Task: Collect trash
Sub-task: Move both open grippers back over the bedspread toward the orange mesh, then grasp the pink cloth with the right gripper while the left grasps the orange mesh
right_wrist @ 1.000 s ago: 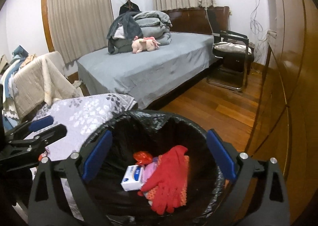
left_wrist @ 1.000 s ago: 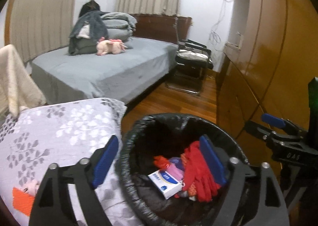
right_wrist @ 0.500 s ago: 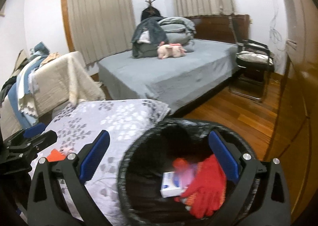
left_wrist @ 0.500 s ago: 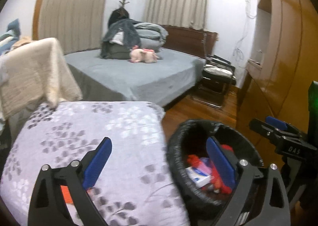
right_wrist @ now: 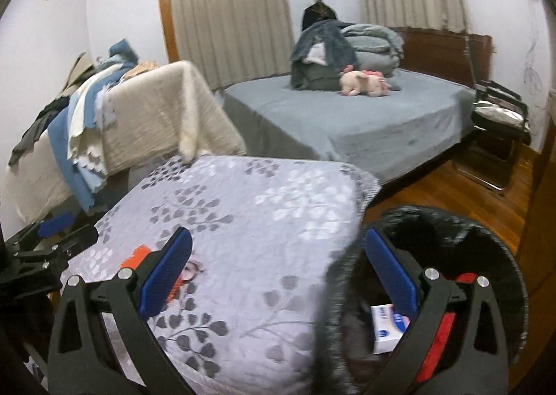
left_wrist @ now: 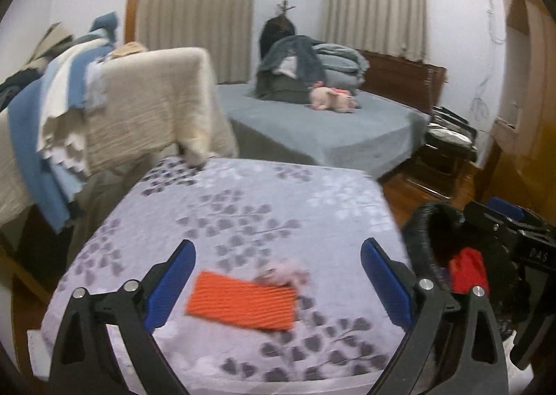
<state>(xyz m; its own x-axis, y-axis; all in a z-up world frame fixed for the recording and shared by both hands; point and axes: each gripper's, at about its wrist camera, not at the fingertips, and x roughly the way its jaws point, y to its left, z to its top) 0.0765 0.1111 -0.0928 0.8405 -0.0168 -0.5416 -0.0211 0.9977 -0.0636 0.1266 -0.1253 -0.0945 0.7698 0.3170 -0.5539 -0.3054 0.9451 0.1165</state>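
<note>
1. Left gripper [left_wrist: 278, 277]: jaws spread wide, nothing between the pads. They have just been opening further. A second ago it looked into the bin; it has since swung left and now hangs over the floral cover.
2. Right gripper [right_wrist: 278, 277]: jaws wide, empty. It too has swung left: the bin, centred between its fingers earlier, now sits under its right finger only.
3. Orange ribbed cloth [left_wrist: 241, 304]: flat on the floral cover [left_wrist: 271, 200], between the left gripper's fingers in that view; earlier only a corner showed.
4. Small pink item [left_wrist: 283, 271]: touching the cloth's far edge; blurred.
5. Black-lined bin [right_wrist: 486, 231]: beside the cover's right edge; holds a red glove [left_wrist: 467, 270] and a white-and-blue box [right_wrist: 385, 327], as before.
6. Background: grey bed [right_wrist: 365, 120], unchanged.
</note>
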